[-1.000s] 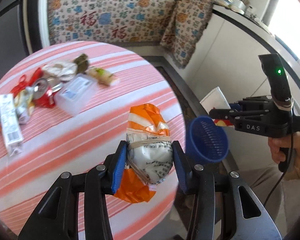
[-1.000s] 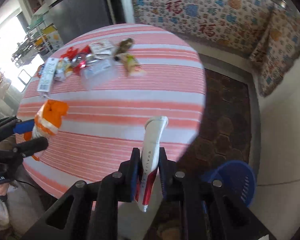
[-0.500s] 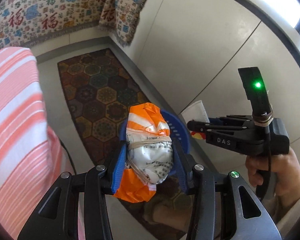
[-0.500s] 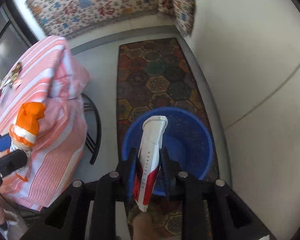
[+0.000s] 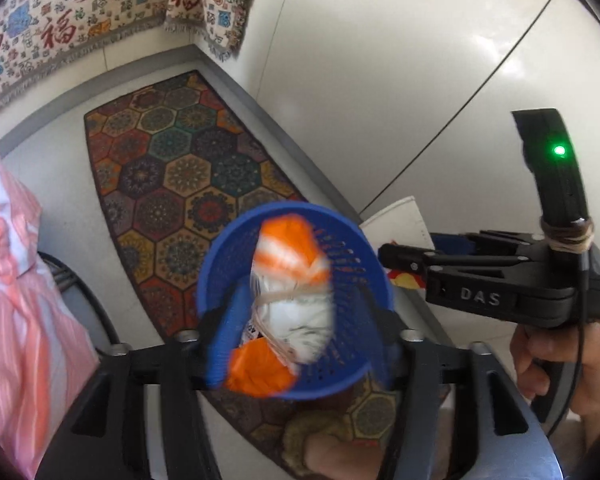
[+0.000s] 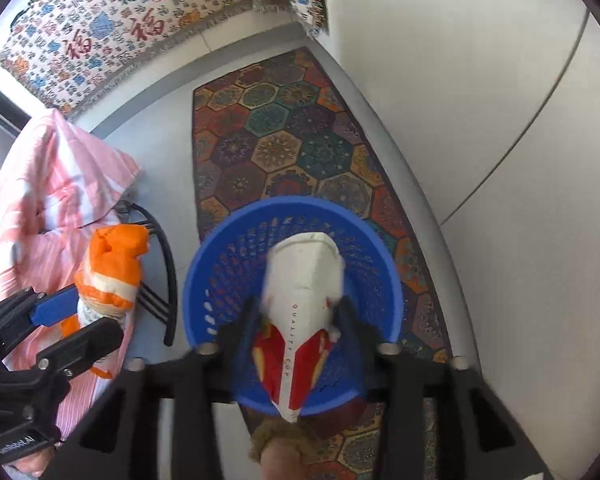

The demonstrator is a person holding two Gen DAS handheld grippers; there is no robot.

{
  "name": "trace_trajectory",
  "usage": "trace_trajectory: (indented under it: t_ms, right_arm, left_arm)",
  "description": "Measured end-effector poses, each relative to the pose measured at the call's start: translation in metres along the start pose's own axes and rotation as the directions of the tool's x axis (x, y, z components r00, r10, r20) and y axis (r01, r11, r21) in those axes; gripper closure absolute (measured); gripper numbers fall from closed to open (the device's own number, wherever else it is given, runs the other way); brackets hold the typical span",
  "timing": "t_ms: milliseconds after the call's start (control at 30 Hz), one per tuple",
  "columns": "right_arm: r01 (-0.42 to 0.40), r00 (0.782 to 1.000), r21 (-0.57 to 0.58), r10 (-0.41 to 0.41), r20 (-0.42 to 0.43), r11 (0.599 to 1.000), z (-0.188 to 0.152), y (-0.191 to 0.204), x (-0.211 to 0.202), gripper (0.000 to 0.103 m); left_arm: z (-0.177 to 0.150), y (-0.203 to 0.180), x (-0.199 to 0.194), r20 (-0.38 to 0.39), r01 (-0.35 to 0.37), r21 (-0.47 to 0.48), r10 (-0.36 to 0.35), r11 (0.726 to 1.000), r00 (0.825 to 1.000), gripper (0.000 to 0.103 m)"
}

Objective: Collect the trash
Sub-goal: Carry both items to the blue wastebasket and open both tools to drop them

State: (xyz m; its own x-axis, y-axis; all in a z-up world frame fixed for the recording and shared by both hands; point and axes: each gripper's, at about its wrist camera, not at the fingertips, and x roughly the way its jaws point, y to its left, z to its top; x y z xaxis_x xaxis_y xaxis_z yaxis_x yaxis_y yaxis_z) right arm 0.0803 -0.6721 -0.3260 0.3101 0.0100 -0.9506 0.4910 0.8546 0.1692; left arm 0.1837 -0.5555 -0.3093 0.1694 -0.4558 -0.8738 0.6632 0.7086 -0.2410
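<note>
Trash drops now: we keep both sets of jaws opening over the blue basket [image 6: 220, 280], letting the orange packet [image 5: 288, 292] and flattened paper cup [image 6: 300, 320] fall clear inside.

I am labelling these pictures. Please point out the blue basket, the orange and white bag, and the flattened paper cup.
blue basket [image 6: 204, 280], right wrist view, left inner wall.
orange and white bag [image 5: 288, 248], left wrist view, orange upper part.
flattened paper cup [image 6: 304, 276], right wrist view, white upper half.
</note>
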Motion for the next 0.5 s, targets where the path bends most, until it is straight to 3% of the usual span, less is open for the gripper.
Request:
trace_trajectory:
  t_ms: [233,400,500]
  right_arm:
    - [-0.023,1.0,0.026,0.023,0.006,0.999,0.001,-0.01,0.006,0.049]
    - [-0.037,0.999,0.025,0.036,0.022,0.999,0.001,-0.009,-0.001,0.048]
    - [0.004,0.997,0.012,-0.005,0.078,1.0,-0.001,-0.001,-0.016,0.048]
  left_arm:
    - [0.007,0.001,0.006,0.033,-0.002,-0.016,0.002,1.0,0.999,0.027]
    - [0.001,0.004,-0.023,0.136,-0.031,-0.015,0.033,0.999,0.99,0.02]
    - [-0.006,0.007,-0.056,0.208,-0.028,0.002,0.027,1.0,0.978,0.018]
